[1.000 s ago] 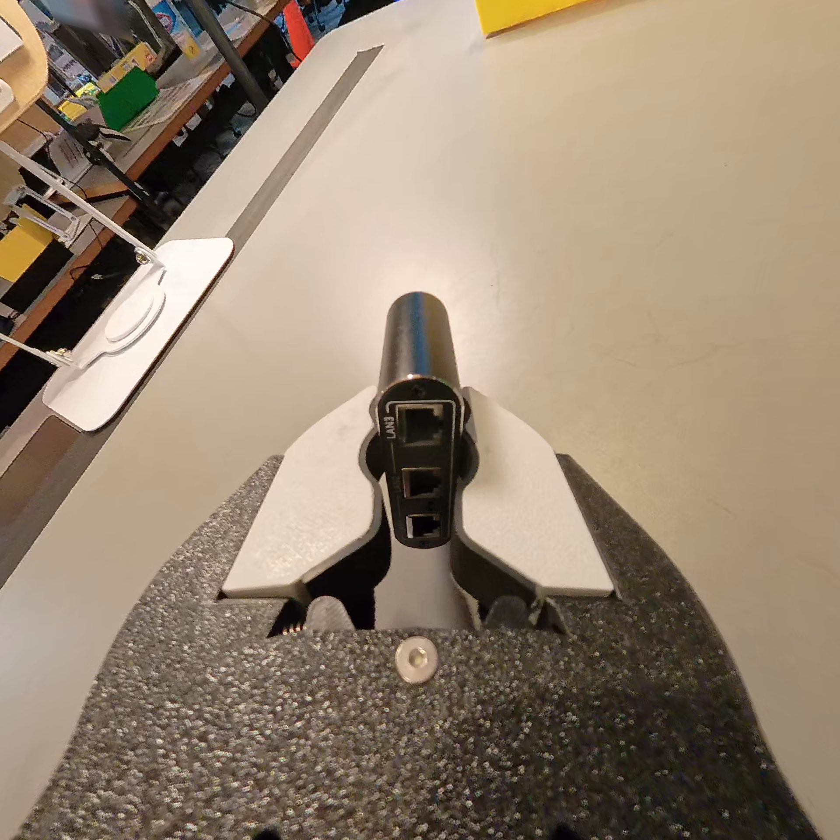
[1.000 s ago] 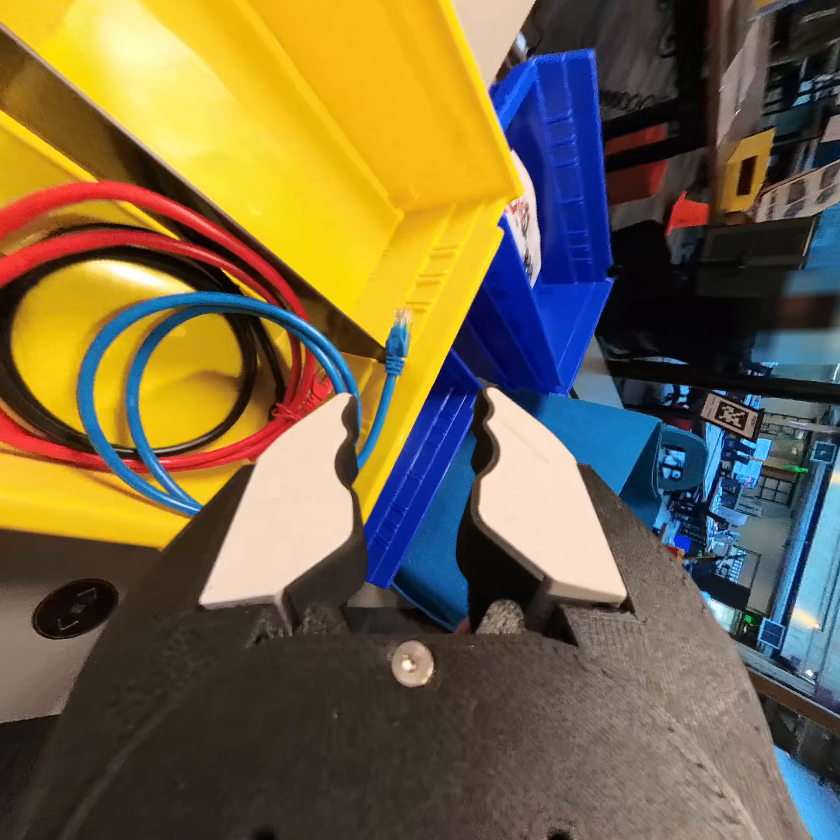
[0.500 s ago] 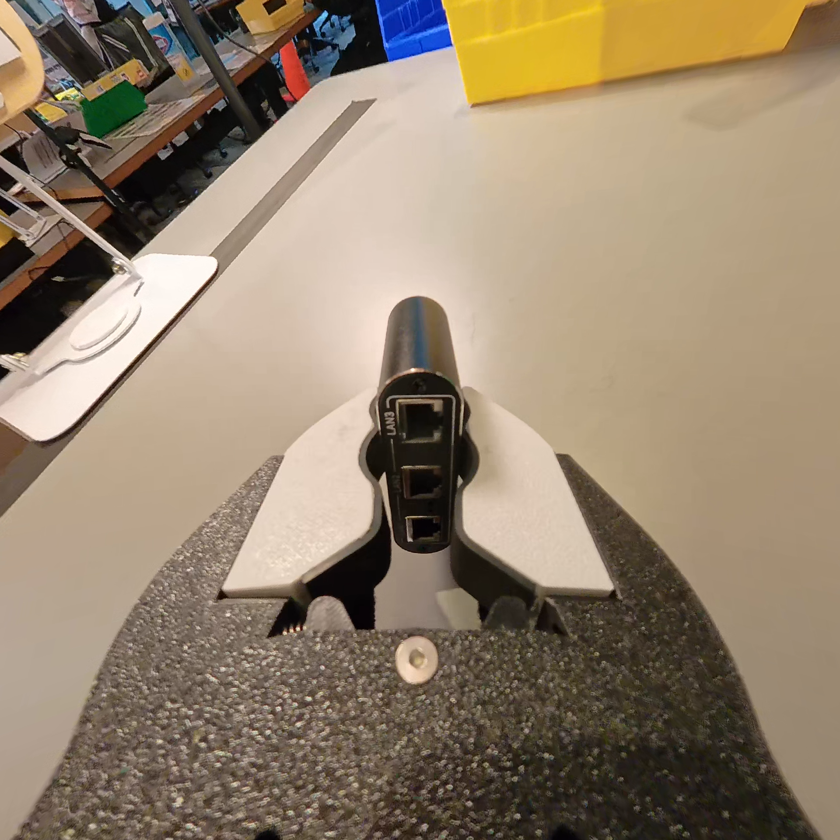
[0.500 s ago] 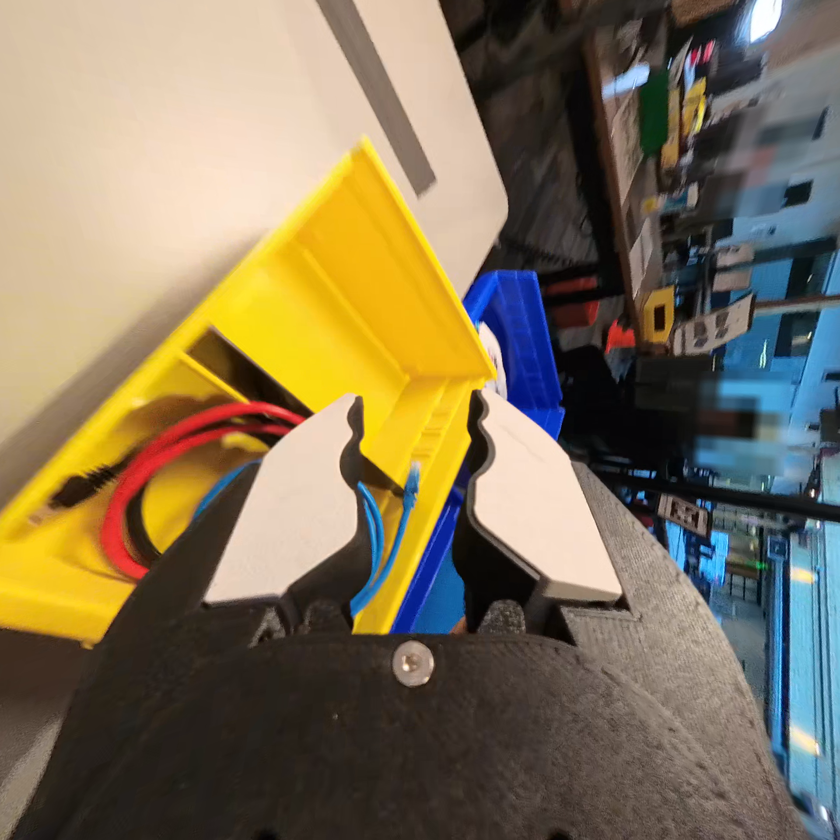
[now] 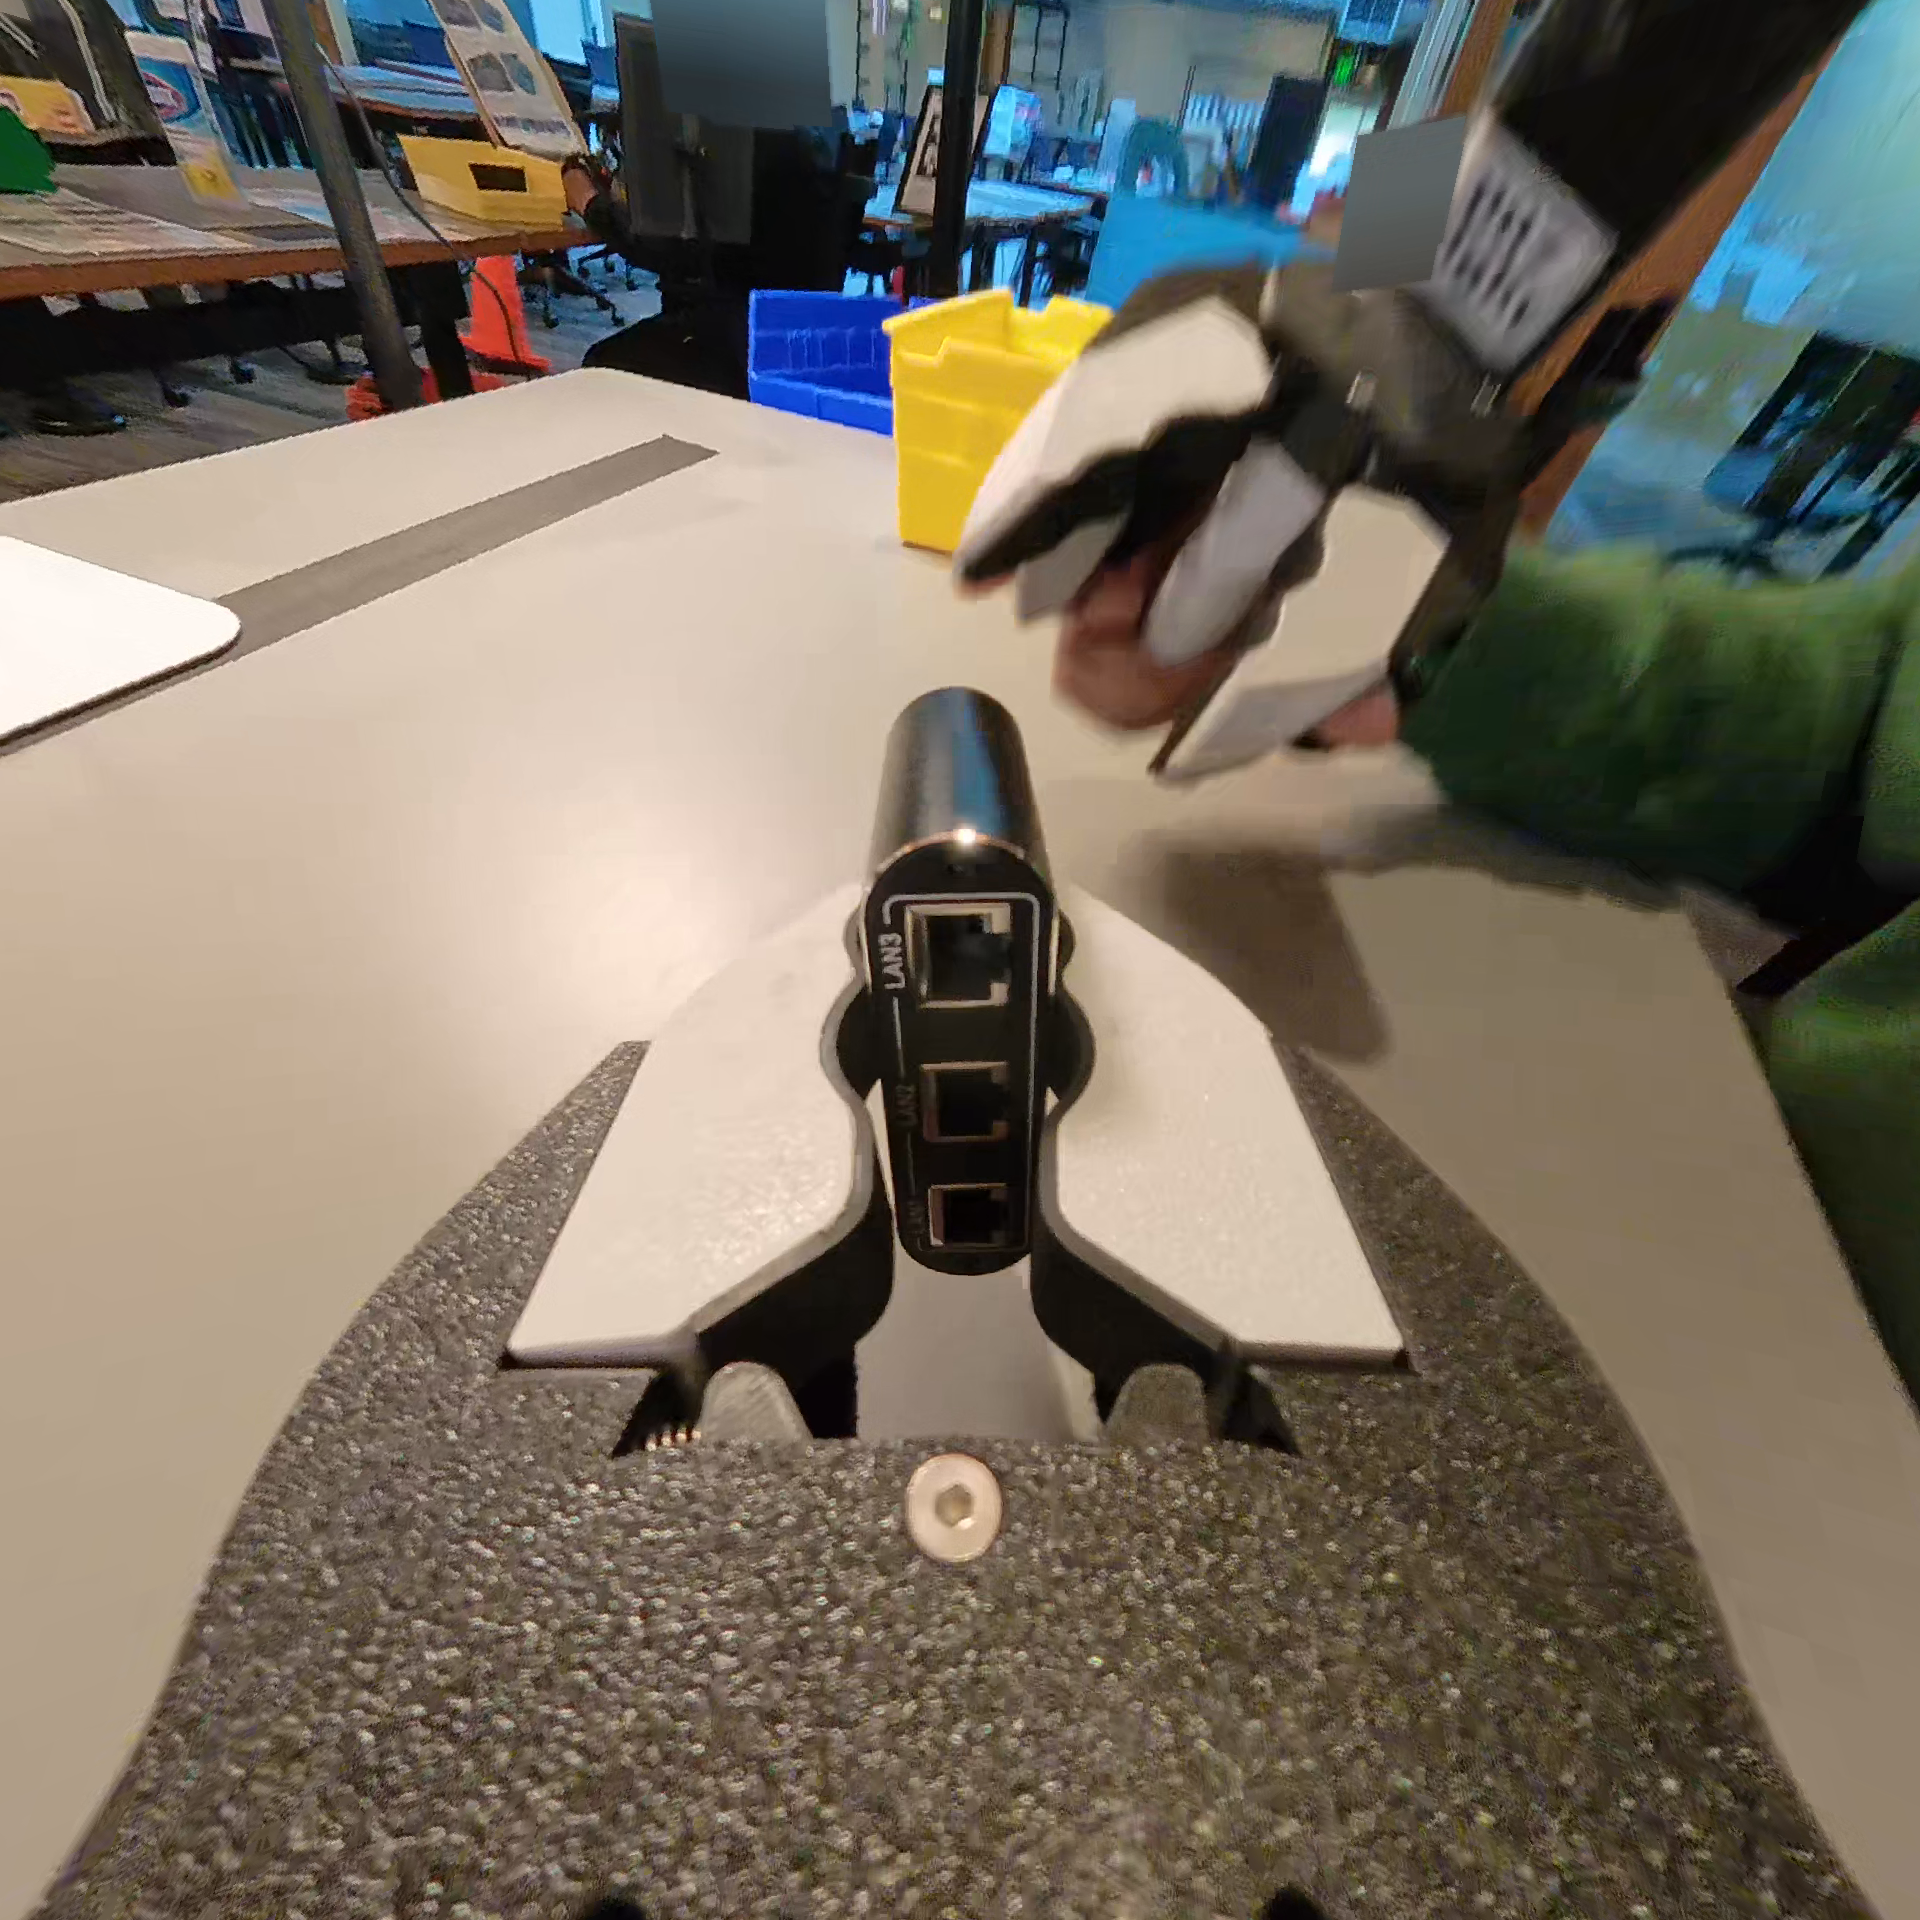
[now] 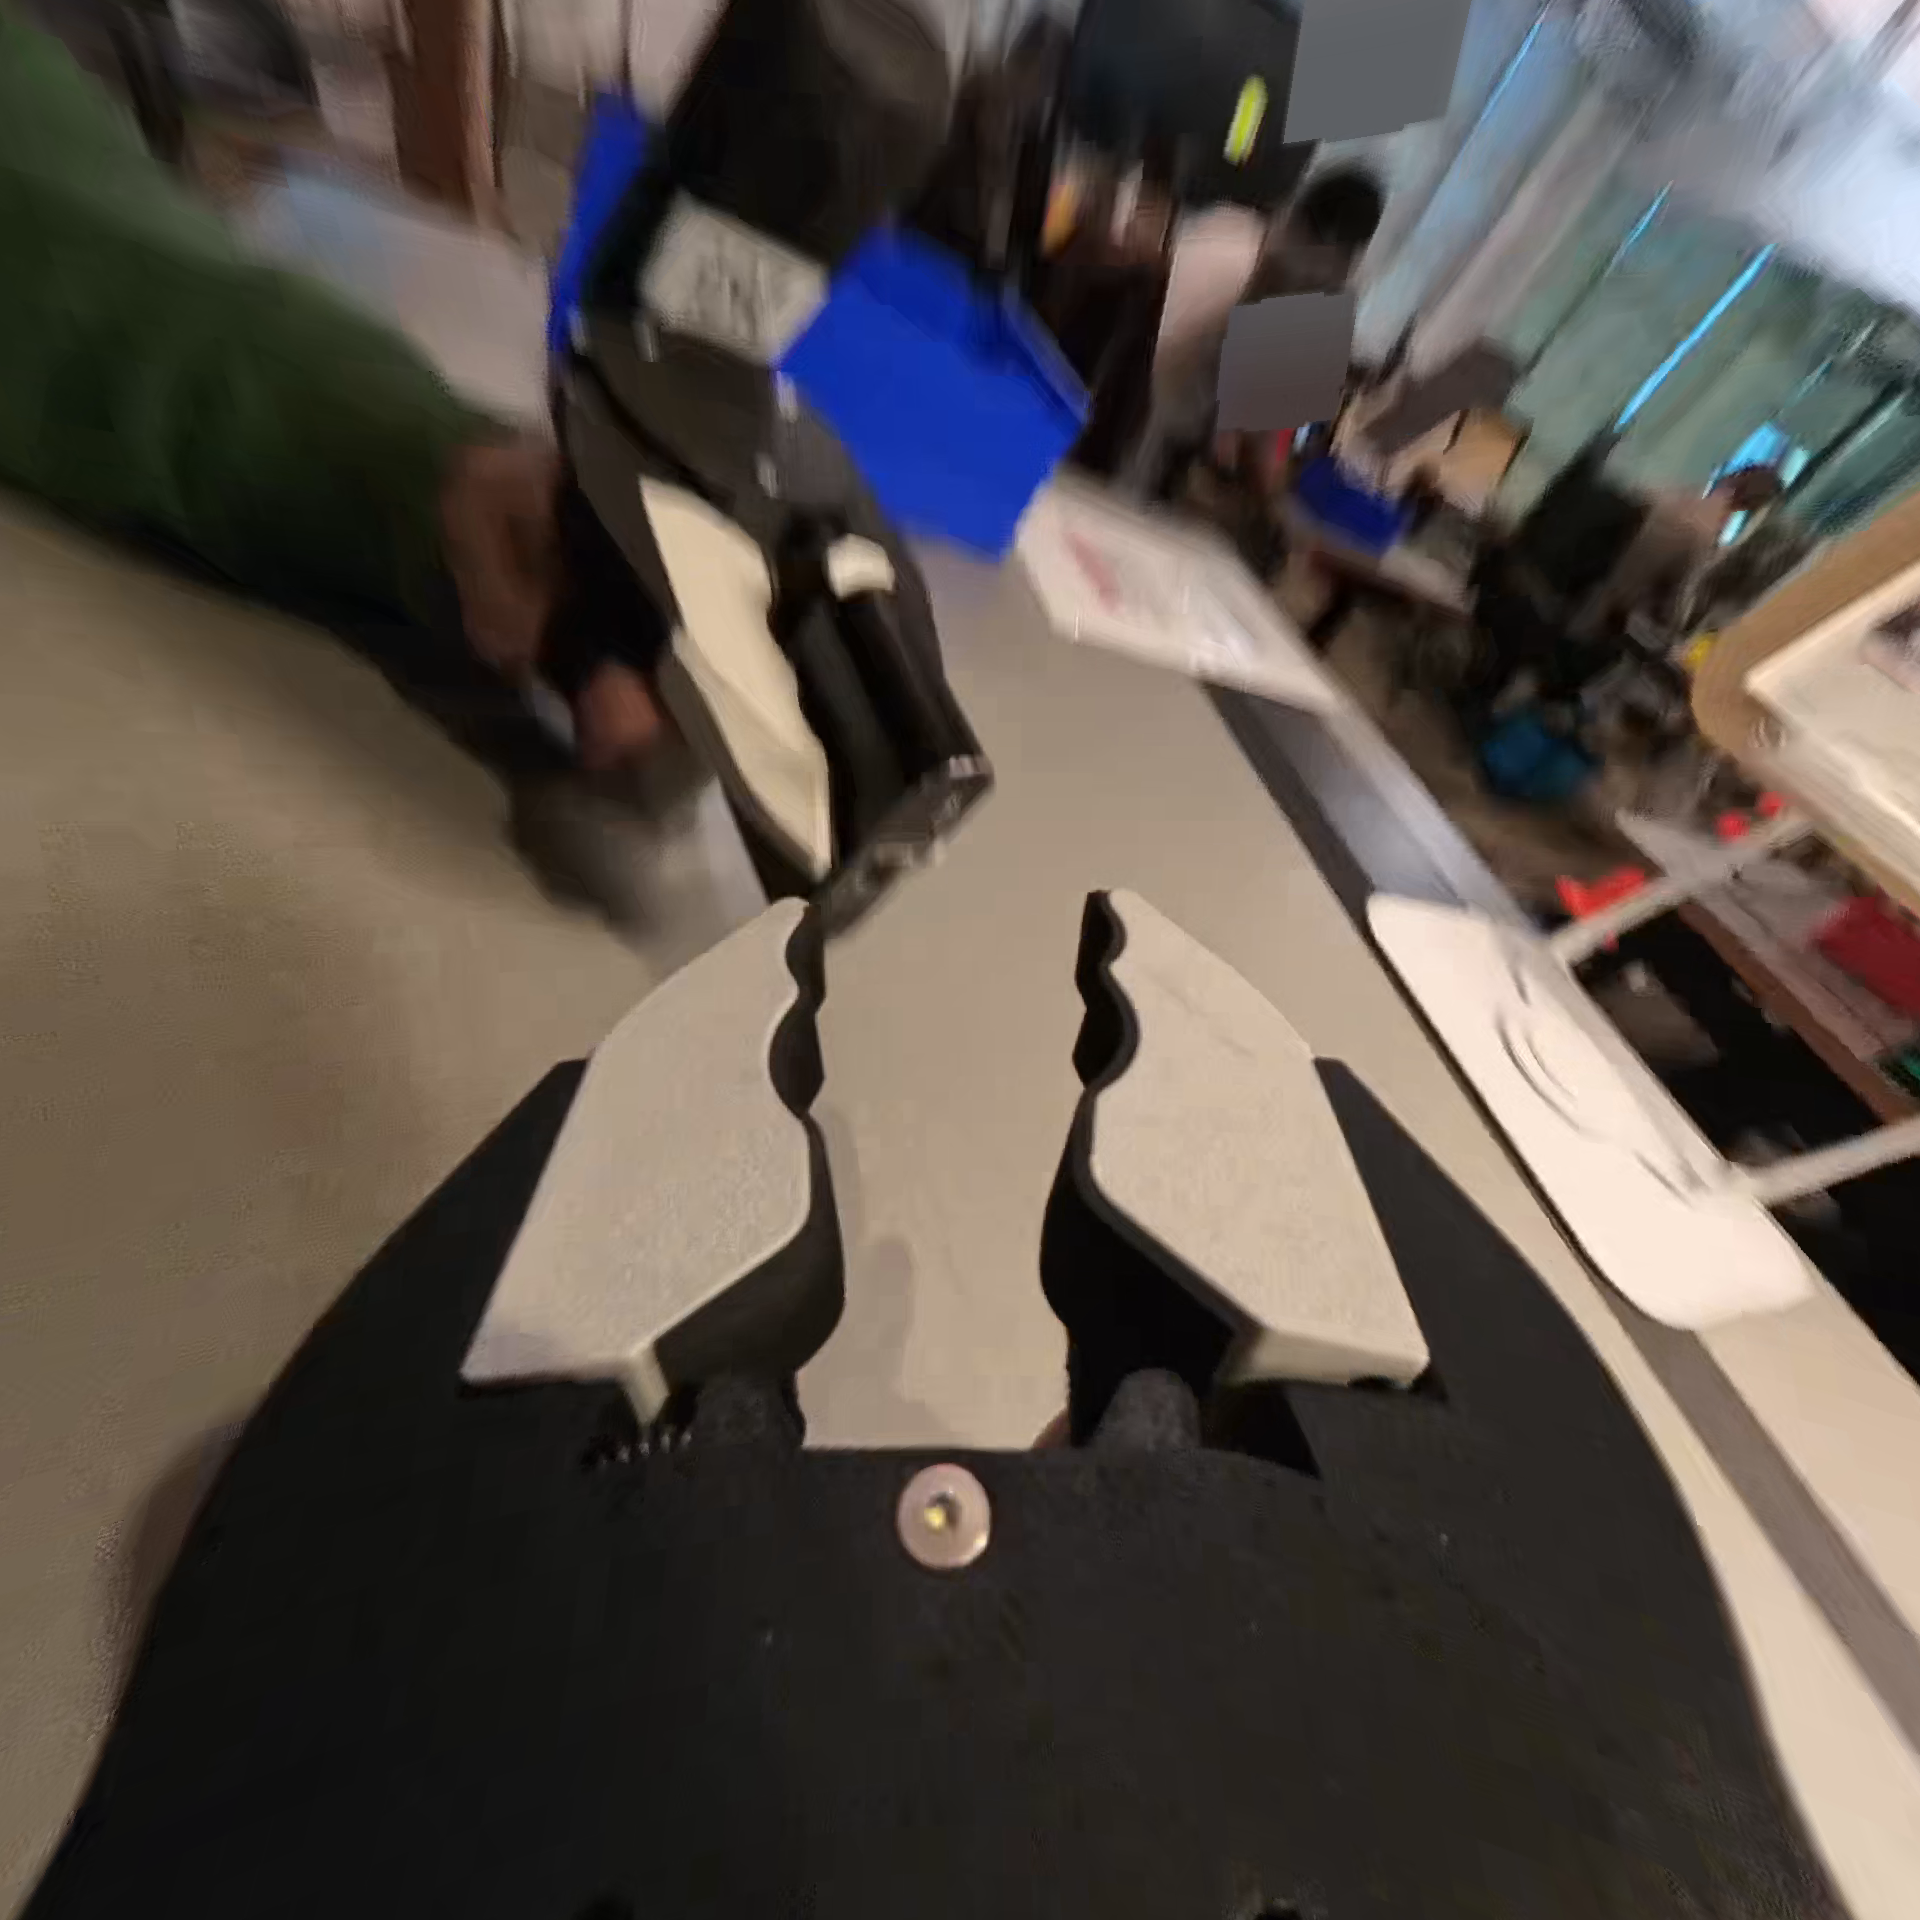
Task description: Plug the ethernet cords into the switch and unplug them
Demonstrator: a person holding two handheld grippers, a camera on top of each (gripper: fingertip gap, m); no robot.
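My left gripper [image 5: 958, 935] is shut on the black switch [image 5: 956, 769], held just above the grey table [image 5: 520, 831]. The switch's three ports face the camera and are empty. My right gripper [image 6: 948, 914] is open and empty above the table. It shows blurred in the left wrist view [image 5: 1081, 644], up and to the right beyond the switch, held by a hand in a green sleeve [image 5: 1662, 707]. In the right wrist view the switch [image 6: 883, 686] and left gripper [image 6: 862, 821] are ahead on the left, blurred. No ethernet cord is in view.
A yellow bin [image 5: 966, 416] and a blue bin [image 5: 821, 353] stand at the table's far edge. A white lamp base [image 5: 94, 634] lies at the left edge, also in the right wrist view [image 6: 1558, 1122]. A dark strip [image 5: 468, 530] runs along the table. Desks stand beyond. My right fingertips sit around 5 cm from my left ones.
My right gripper has swung away from the yellow bin with the cords, empty, and now faces the switch. My left gripper has tilted up, still holding the switch.
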